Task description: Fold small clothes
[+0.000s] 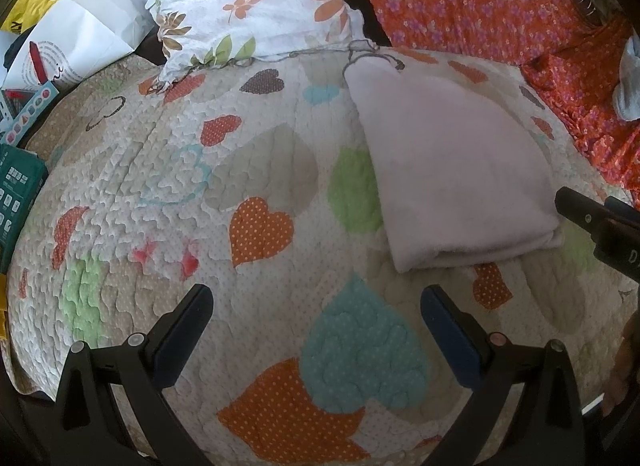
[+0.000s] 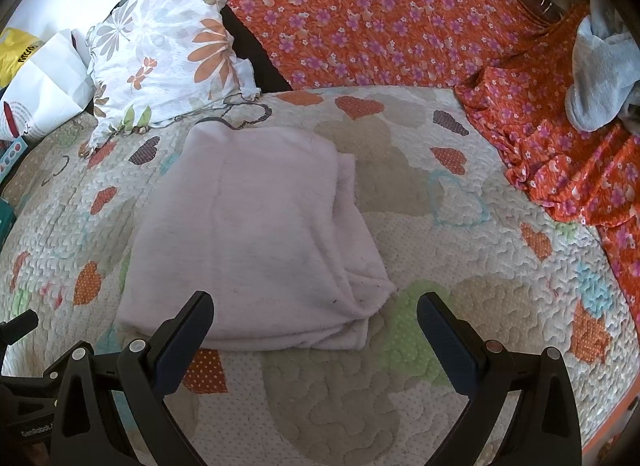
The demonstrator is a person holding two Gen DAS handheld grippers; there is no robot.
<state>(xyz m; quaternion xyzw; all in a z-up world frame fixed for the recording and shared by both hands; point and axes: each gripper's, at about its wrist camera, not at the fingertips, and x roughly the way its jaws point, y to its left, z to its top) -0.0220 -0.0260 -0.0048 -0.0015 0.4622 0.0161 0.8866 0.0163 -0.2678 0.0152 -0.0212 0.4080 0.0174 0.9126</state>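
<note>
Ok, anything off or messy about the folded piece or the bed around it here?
Mostly tidy. The pale pink garment lies folded flat on the heart-print quilt, but its right edge is uneven: lower layers stick out past the top fold and bunch at the near corner. Both the left hand-held gripper and the right hand-held gripper are open and empty.

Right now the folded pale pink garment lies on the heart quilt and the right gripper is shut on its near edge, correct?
Not quite. The folded pale pink garment does lie on the heart quilt, but the right gripper is open and holds nothing, poised over the garment's near edge, as the right wrist view shows.
</note>
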